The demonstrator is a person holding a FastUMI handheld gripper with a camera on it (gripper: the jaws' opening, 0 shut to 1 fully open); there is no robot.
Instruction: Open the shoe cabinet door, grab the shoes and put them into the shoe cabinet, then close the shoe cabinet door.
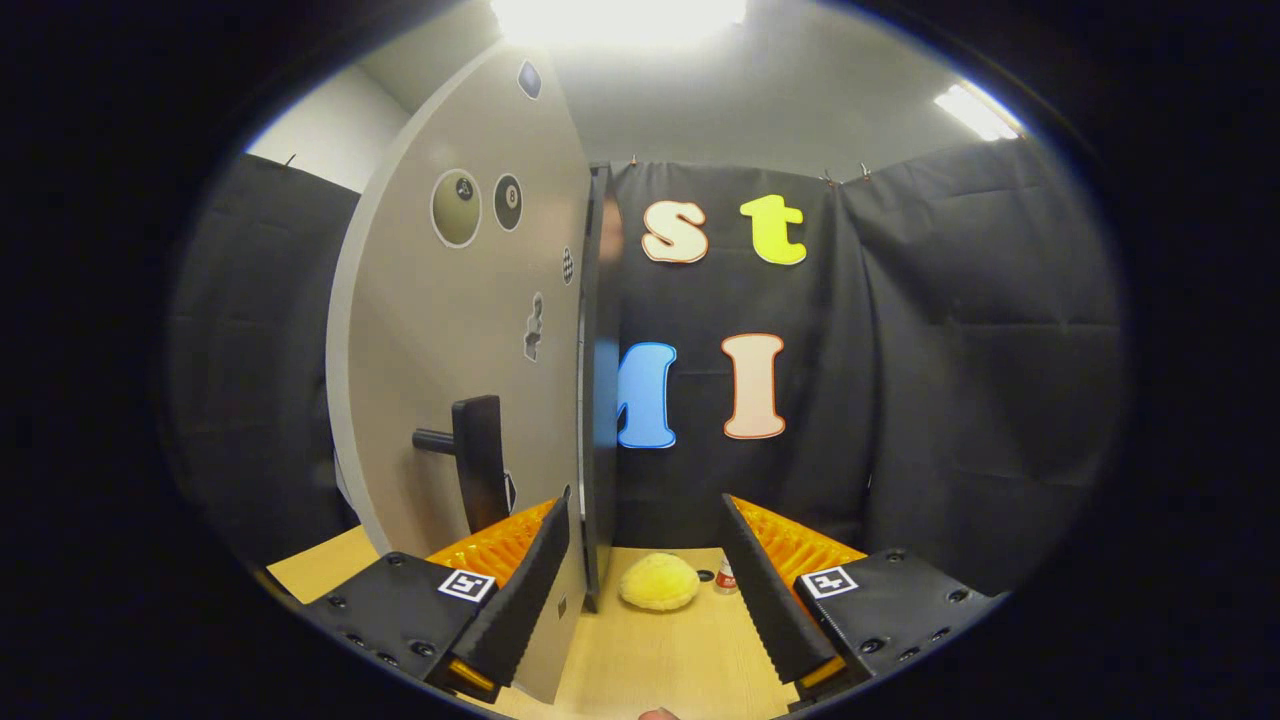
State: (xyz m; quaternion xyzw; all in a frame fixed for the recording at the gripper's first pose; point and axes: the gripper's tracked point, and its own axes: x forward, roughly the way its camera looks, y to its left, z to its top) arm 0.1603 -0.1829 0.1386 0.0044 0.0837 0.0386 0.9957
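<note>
Gripper (pixel 645 590) level, fingers spread wide and empty, facing the edge of the open shoe cabinet door (pixel 470 330); yellow fluffy shoe (pixel 658 582) lies between them on the wooden table (pixel 650 660).

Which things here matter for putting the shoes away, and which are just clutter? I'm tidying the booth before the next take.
Belong to the job:
shoe cabinet door, swung open
door handle
hand-held gripper, fingers open at the door's edge

Lying about:
yellow fluffy thing on the table
small bottle beside it
</note>
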